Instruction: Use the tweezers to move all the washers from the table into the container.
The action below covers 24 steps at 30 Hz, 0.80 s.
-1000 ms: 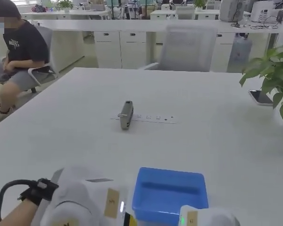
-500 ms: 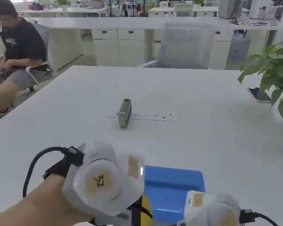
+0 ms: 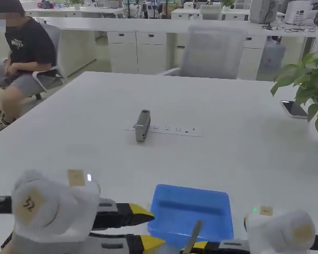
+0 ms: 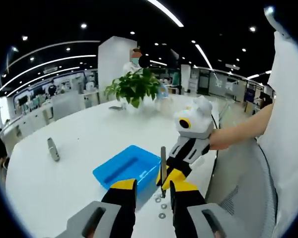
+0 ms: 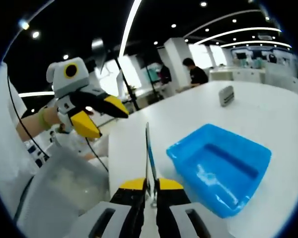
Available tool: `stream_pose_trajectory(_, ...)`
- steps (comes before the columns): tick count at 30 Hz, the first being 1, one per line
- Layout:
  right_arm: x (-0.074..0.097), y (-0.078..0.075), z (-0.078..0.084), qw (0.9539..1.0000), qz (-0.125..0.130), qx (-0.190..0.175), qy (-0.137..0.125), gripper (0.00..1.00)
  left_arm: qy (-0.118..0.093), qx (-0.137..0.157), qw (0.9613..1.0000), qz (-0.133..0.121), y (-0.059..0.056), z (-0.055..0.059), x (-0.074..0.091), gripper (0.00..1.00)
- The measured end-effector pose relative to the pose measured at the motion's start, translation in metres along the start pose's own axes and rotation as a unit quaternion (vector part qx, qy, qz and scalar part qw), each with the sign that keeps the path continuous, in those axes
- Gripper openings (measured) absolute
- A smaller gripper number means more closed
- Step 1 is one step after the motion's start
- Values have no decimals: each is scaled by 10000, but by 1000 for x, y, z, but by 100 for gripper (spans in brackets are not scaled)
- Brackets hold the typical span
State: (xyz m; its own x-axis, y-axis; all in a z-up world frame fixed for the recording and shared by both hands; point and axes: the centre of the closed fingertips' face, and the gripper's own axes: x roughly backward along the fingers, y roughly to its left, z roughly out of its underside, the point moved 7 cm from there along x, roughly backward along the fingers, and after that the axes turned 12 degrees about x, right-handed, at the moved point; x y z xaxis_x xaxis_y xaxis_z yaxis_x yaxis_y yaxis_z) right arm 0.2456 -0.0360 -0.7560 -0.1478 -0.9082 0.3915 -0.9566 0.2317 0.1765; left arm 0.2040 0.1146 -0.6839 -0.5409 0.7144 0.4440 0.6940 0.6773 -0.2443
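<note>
1. Barely started imo: the blue container looks empty. I count three washers on the surface, just beside the container's near side.
2. Right gripper has its jaws pinched on the tweezers. Left gripper jaws are apart, holding nothing.
3. The washers seem close to the surface's near edge, so they could get flicked off. Loads of open room beyond the container.

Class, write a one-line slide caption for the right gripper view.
Right gripper clamps tweezers beside the blue container; left gripper open.
</note>
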Motion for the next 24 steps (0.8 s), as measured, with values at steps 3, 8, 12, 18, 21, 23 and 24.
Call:
stream_pose_trajectory(3, 7, -4, -6, 9998, 68, -113, -120, 3, -387, 370, 9984, -159, -3, 11, 5, 36)
stream_pose_trajectory(8, 18, -6, -18, 9994, 205, -152, -242, 4, -709, 631, 9948, -359, -11, 29, 9, 46)
stream_pose_trajectory(12, 27, -12, -28, 9987, 378, -140, -304, 4, -1007, 828, 9902, -492, -11, 36, 13, 57)
stream_pose_trajectory(18, 39, -27, -38, 9969, 650, -164, -403, 4, -1280, 933, 9821, -1016, -3, 45, 21, 76)
stream_pose_trajectory(21, 41, -35, -39, 9953, 853, -250, -396, 4, -1534, 913, 9776, -1116, -2, 42, 22, 85)
stream_pose_trajectory(23, 42, -42, -38, 9930, 1091, -286, -355, 4, -1705, 733, 9743, -1278, 1, 40, 23, 93)
stream_pose_trajectory(24, 42, -44, -38, 9922, 1175, -273, -327, 4, -1753, 617, 9726, -1396, 3, 40, 23, 97)
